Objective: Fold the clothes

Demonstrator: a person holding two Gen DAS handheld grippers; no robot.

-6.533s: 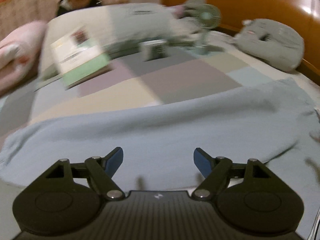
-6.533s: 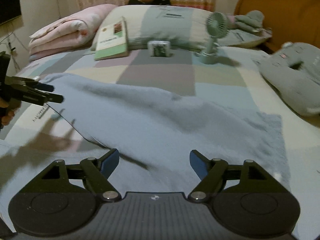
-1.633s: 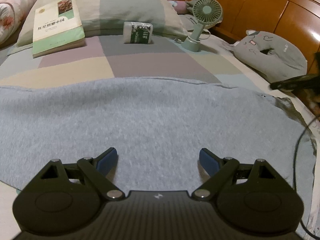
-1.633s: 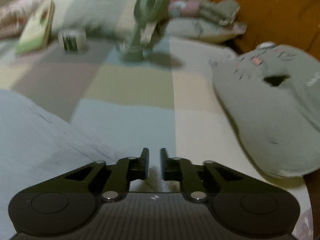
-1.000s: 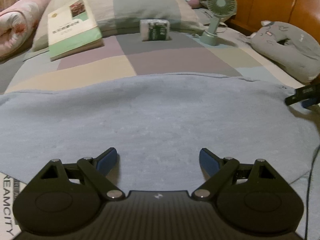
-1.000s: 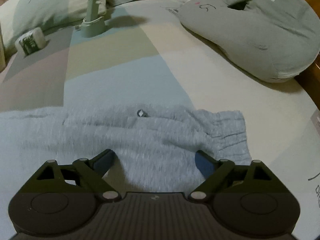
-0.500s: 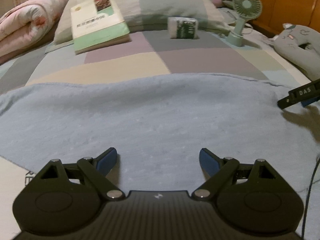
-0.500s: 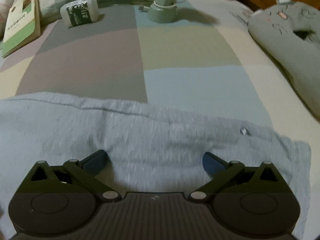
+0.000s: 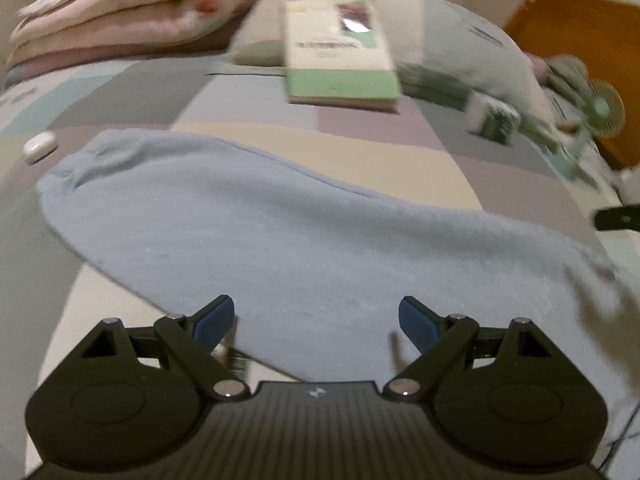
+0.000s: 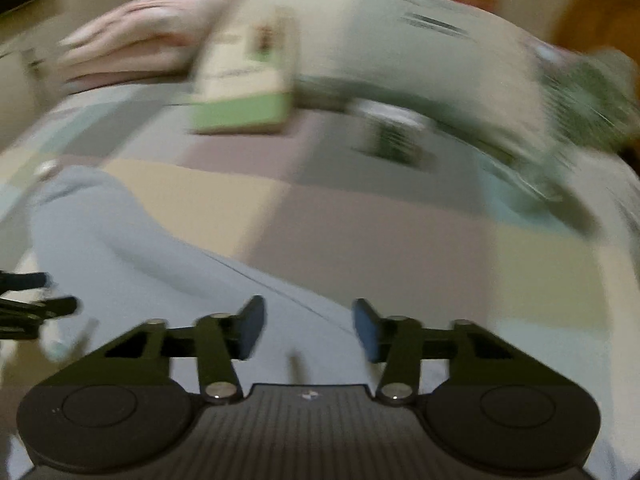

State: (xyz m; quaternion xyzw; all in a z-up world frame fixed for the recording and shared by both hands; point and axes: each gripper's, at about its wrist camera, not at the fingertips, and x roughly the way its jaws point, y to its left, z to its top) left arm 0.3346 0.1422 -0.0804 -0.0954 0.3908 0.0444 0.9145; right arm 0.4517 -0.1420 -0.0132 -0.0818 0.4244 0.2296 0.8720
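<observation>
A light blue-grey garment (image 9: 260, 232) lies flat across the patchwork bed cover, its rounded end at the left. My left gripper (image 9: 316, 316) hovers open over the garment's near edge with nothing between its blue pads. In the blurred right wrist view the garment (image 10: 132, 256) runs from the left down under my right gripper (image 10: 308, 330), which is open, its jaws narrower than the left's, nothing held. The left gripper's tips (image 10: 40, 304) show at the left edge of the right wrist view. A tip of the right gripper (image 9: 618, 218) pokes in at the right edge of the left wrist view.
A green and white book (image 9: 340, 56) leans on a large pillow (image 9: 460, 40). A pink folded quilt (image 9: 120, 12) lies at the back left. A small packet (image 9: 492, 118) and a green fan (image 9: 600, 110) stand at the right. A small white object (image 9: 39, 146) lies left of the garment.
Both views have swung left, so the garment's left end now shows. The right gripper's jaws have narrowed from wide open. The left gripper stays open.
</observation>
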